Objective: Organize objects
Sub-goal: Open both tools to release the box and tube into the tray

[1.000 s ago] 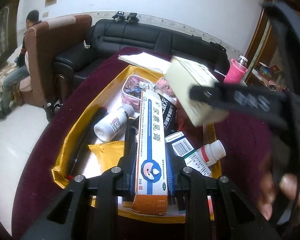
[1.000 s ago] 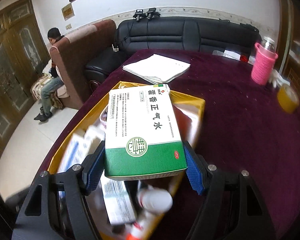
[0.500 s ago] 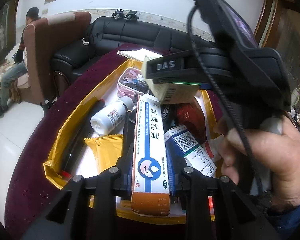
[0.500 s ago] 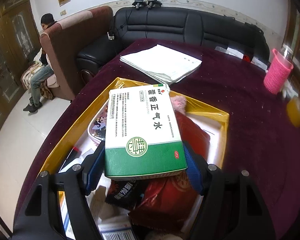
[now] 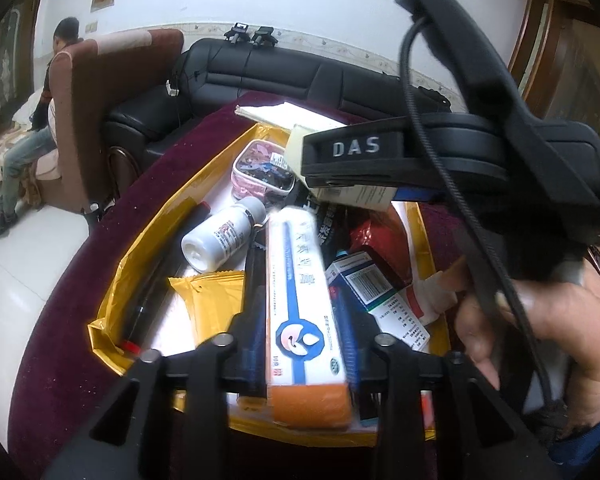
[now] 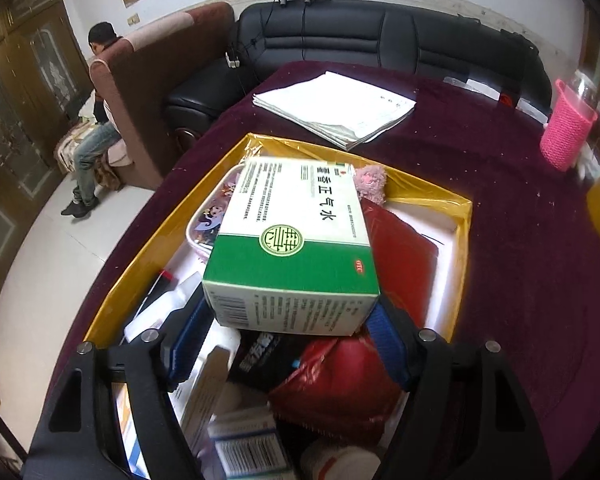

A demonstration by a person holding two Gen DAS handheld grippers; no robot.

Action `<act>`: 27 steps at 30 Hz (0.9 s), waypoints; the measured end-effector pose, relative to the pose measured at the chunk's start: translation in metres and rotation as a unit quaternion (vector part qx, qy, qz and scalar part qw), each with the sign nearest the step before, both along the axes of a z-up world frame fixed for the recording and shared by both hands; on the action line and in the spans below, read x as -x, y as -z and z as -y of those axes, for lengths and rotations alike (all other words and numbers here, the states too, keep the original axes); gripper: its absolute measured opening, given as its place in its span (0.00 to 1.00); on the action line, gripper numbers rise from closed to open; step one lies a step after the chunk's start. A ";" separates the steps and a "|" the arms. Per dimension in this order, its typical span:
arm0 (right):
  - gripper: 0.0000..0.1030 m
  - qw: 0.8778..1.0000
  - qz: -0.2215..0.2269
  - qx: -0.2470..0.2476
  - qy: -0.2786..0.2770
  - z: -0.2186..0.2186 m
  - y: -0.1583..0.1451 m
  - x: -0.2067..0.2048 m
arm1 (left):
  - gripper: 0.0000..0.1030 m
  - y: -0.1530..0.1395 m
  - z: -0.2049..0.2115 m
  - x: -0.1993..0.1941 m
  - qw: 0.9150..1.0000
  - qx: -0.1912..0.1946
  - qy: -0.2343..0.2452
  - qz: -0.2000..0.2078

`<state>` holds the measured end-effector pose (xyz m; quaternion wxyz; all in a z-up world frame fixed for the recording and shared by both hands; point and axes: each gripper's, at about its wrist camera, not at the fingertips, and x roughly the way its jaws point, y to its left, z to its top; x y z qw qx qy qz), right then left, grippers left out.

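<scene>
The gold-lined tray (image 5: 148, 248) on the maroon tablecloth (image 6: 520, 280) held a white bottle (image 5: 220, 236), a yellow sachet (image 5: 212, 300), a pink pouch (image 5: 256, 172), a red packet (image 6: 396, 248) and small cartons. The left gripper (image 5: 300, 336) had just been opening its jaws, with the long white-and-blue tube box (image 5: 300, 304) between them over the tray. The right gripper (image 6: 288, 332) stood wide, the green-and-white medicine box (image 6: 296, 248) tilted between its blue pads above the tray's contents, looking no longer clamped.

Black leather sofa (image 6: 380, 40), seated person (image 6: 96, 120), stacked white papers (image 6: 336, 108), pink knitted bottle sleeve (image 6: 568, 136)
</scene>
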<state>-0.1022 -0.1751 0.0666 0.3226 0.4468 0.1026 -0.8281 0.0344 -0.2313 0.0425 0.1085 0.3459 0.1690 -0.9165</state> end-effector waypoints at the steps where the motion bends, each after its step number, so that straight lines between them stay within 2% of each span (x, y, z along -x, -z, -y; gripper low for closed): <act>1: 0.72 1.000 0.000 0.004 -0.001 -0.002 -0.002 -0.002 | 0.42 -0.002 -0.001 -0.001 1.000 0.003 -0.002 -0.003; 7: 0.76 0.999 -0.017 0.028 -0.003 -0.026 -0.020 -0.018 | 0.61 -0.013 -0.009 -0.011 0.999 0.025 -0.013 -0.025; 12: 0.78 0.998 -0.053 0.041 0.004 -0.050 -0.035 -0.033 | 0.62 -0.016 -0.014 -0.018 0.999 0.030 -0.016 -0.036; 16: 0.78 0.992 -0.102 0.059 0.034 -0.084 -0.047 -0.049 | 0.79 -0.025 -0.020 -0.030 0.995 0.067 -0.047 -0.056; 18: 0.78 0.988 -0.128 0.065 0.047 -0.105 -0.048 -0.063 | 0.84 -0.031 -0.023 -0.038 0.991 0.093 -0.075 -0.064; 21: 0.79 0.984 -0.154 0.079 0.047 -0.130 -0.046 -0.090 | 0.86 -0.039 -0.025 -0.049 0.984 0.124 -0.102 -0.083; 22: 0.79 0.982 -0.164 0.085 0.041 -0.136 -0.044 -0.100 | 0.94 -0.041 -0.025 -0.053 0.981 0.135 -0.109 -0.085; 23: 0.81 0.979 -0.180 0.087 0.037 -0.142 -0.042 -0.111 | 0.98 -0.042 -0.025 -0.057 0.980 0.142 -0.114 -0.084; 27: 0.81 0.957 -0.271 0.102 0.035 -0.160 -0.028 -0.146 | 0.99 -0.046 -0.016 -0.071 0.979 0.128 -0.124 -0.103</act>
